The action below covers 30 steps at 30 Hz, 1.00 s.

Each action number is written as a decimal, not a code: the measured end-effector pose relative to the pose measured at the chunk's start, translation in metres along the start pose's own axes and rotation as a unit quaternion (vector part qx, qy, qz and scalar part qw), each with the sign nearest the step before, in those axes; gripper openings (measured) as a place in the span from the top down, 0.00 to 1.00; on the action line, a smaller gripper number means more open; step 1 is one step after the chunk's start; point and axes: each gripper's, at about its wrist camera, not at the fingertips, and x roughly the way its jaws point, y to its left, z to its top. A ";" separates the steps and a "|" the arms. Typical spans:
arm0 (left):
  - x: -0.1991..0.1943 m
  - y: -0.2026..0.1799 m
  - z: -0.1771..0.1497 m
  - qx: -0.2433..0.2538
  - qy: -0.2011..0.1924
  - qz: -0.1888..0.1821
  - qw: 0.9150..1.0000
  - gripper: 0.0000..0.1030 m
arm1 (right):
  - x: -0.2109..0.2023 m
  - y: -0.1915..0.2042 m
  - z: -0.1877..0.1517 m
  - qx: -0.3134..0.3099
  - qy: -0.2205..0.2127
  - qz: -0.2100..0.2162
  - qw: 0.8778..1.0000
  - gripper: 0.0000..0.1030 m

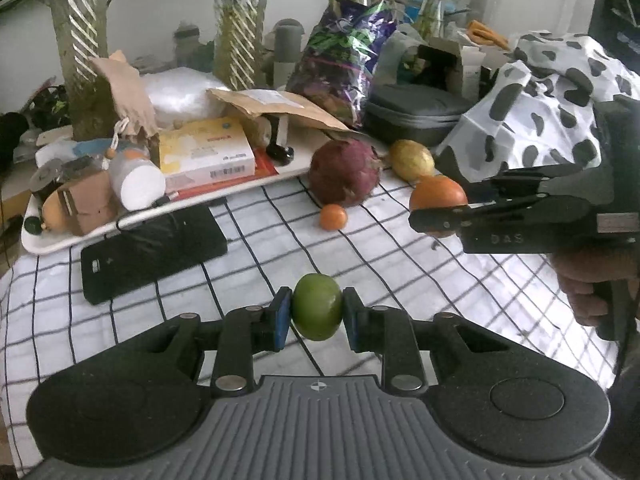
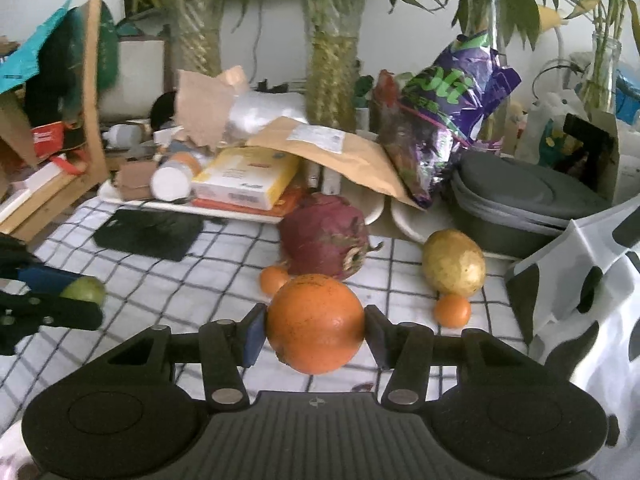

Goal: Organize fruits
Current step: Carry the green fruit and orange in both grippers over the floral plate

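The left gripper (image 1: pixel 316 312) fingers pinch a green fruit (image 1: pixel 317 306); the right gripper (image 2: pixel 315 330) fingers pinch a big orange (image 2: pixel 315 322) (both off the table (image 2: pixel 224 256)).

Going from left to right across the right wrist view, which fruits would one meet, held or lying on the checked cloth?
Green fruit in the left gripper → large orange in the right gripper → yellow fruit.
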 end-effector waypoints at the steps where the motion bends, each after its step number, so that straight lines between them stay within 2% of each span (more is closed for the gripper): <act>1: -0.002 -0.001 -0.002 -0.002 0.001 0.000 1.000 0.74 | -0.006 0.002 -0.002 -0.001 0.000 0.005 1.000 0.48; 13: -0.016 -0.042 -0.029 0.024 0.022 -0.028 0.999 0.74 | -0.059 0.020 -0.023 -0.014 -0.001 0.020 1.000 0.48; 23: -0.004 -0.072 -0.046 0.063 0.053 -0.041 0.996 0.74 | -0.086 0.021 -0.037 -0.008 -0.003 0.017 1.000 0.48; 28: 0.013 -0.081 -0.054 0.096 0.079 -0.025 0.992 0.74 | -0.091 0.021 -0.040 -0.012 -0.004 0.017 1.000 0.48; 30: 0.013 -0.083 -0.055 0.108 0.077 -0.026 0.991 0.69 | -0.091 0.021 -0.041 -0.013 -0.005 0.018 1.000 0.48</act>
